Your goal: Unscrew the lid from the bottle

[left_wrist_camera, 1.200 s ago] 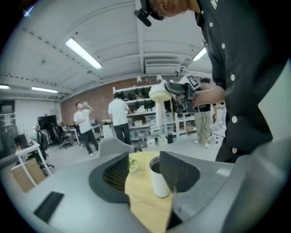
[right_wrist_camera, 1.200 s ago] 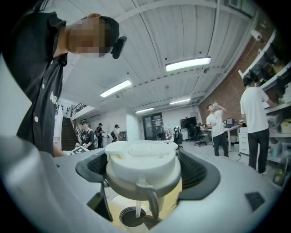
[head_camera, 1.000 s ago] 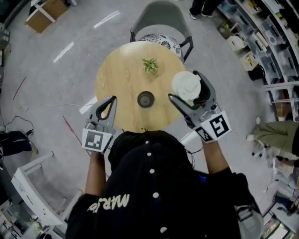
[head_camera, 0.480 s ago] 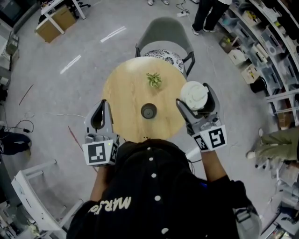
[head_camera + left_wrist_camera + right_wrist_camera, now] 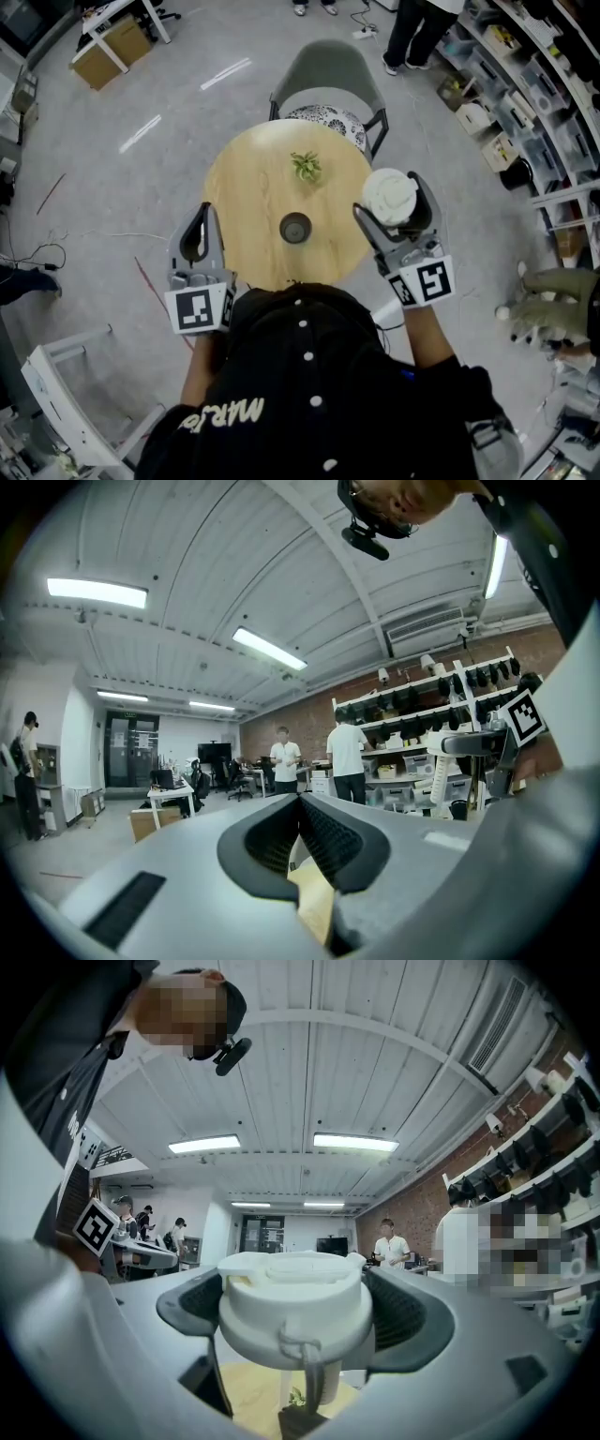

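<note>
Right hand-held gripper (image 5: 388,194) is grasping the white, ribbed plastic lid (image 5: 291,1302), up over the right edge of the round pale-wood bench (image 5: 246,178). Left hand-held gripper (image 5: 204,214) is clenched on nothing, just off the left edge. A small dark round thing (image 5: 294,227) sits mid-bench, with a spiky green plant (image 5: 303,167) behind it and bare wood around both. Glossy grey floor (image 5: 122,206); grey chair (image 5: 328,64) at the far side.

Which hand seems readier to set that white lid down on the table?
Right, probably: the right tool clamps the white lid close to the round table, while the left tool is shut with nothing in it.
</note>
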The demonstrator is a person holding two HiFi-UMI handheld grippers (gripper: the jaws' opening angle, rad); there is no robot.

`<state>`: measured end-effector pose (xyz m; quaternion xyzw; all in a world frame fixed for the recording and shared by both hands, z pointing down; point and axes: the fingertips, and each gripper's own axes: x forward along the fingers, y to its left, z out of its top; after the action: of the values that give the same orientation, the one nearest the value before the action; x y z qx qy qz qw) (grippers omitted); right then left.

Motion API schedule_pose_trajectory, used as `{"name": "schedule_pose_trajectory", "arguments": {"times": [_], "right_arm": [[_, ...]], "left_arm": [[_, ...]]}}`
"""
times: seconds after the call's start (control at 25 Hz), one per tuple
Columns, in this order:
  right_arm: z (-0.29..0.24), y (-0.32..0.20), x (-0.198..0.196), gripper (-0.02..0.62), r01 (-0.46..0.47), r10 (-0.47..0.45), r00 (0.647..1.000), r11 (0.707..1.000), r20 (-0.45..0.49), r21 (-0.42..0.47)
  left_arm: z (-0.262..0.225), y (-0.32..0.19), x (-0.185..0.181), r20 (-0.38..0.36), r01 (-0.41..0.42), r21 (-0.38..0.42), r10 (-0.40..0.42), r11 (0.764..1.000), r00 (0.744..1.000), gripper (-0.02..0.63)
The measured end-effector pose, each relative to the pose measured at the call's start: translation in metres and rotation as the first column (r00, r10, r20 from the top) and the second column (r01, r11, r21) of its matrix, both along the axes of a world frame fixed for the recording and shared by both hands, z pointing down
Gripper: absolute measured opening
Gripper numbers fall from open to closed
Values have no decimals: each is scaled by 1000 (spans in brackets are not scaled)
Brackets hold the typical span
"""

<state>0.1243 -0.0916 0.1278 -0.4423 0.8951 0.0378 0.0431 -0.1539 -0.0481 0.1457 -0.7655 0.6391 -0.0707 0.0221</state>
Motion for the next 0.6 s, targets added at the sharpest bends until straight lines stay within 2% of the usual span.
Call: {"name": "schedule_pose_trajectory", "arguments": {"times": [0.16, 0.32, 0.6], "right_arm": [[0, 0, 0, 465, 9, -9, 1000, 1000, 0, -1], [0, 0, -2, 465, 15, -15, 1000, 1000, 2, -5], [2, -4, -2, 465, 25, -25, 1000, 1000, -7, -10]], "left_arm": [[-4, 0, 5, -45, -2, 21, 3, 1000, 999, 5], [1, 0, 8, 0, -17, -6, 17, 1000, 1000, 5], [3, -4, 12, 5, -36, -2, 36, 999, 999, 5]]}}
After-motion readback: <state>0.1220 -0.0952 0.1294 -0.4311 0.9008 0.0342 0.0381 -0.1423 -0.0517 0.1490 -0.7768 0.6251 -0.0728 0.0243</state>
